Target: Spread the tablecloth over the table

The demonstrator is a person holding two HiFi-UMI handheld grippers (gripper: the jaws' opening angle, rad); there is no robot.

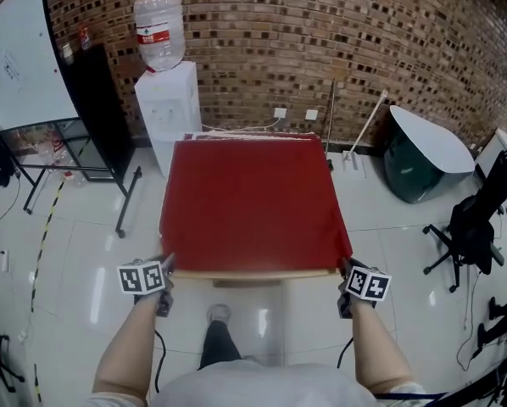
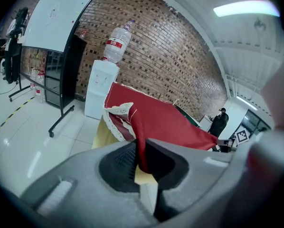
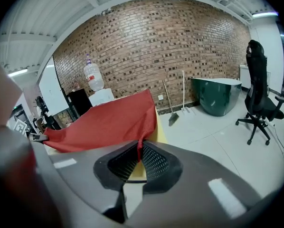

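**Q:** As the tablecloth (image 1: 252,200) lies now, where is it?

**A:** It is red and lies flat over most of the table (image 1: 253,274). A bare wooden strip shows along the near edge.

**Q:** And the near corners?

**A:** Both are pinched. The left gripper (image 2: 141,152) has its jaws nearly together on the near-left corner, with cloth running up out of them. The right gripper (image 3: 139,148) is clamped the same way on the near-right corner.

**Q:** Any folds?

**A:** In the left gripper view, a lace trim (image 2: 118,112) is turned up on the cloth's left side, toward the cooler (image 1: 167,108).

**Q:** Beyond the table?

**A:** The cooler stands just behind it, against a brick wall (image 1: 338,32). A whiteboard (image 1: 20,53) is at left and a chair (image 1: 474,219) at right.
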